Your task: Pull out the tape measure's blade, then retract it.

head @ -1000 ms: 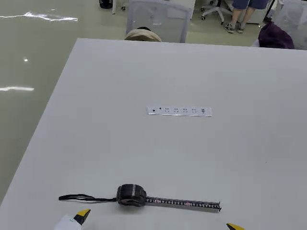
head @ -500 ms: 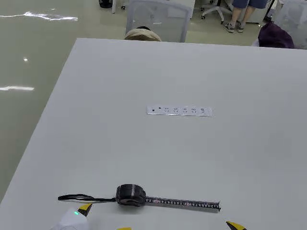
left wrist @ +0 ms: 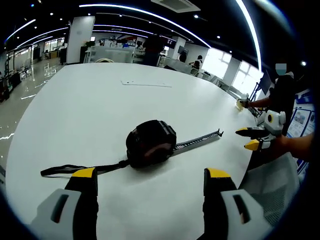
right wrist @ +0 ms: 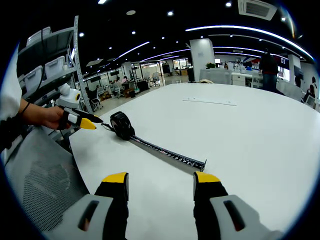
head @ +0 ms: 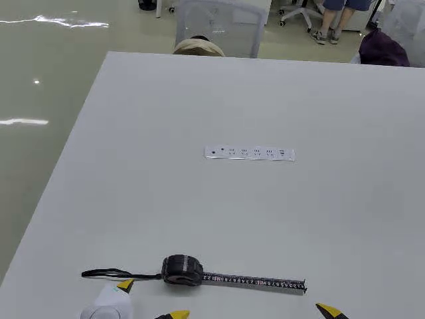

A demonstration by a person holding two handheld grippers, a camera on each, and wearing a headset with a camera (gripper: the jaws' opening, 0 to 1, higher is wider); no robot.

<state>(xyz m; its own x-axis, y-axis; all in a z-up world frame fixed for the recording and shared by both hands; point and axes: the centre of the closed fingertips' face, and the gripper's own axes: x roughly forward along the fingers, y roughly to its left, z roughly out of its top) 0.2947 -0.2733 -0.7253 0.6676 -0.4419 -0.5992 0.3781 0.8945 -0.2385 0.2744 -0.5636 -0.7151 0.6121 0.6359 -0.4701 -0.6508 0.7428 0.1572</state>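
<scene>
Jaws wide on both grippers, holding nothing. The left gripper (left wrist: 150, 174) faces the black tape measure (head: 182, 270), which sits near the counter's (head: 279, 93) close edge. Its blade (head: 255, 282) lies drawn out flat, the tip just ahead of the right gripper (right wrist: 160, 177). Its strap (head: 109, 273) trails the opposite way.

Bright, even overhead light washes the white table (head: 265, 100), and the tape measure (head: 182, 270) throws just a thin, soft shadow. Glare streaks the glossy floor (head: 40, 66) in the head view. Both gripper views bow hard at the edges, ceiling light strips (left wrist: 135, 9) curving into arcs, the distant background dim and soft.
</scene>
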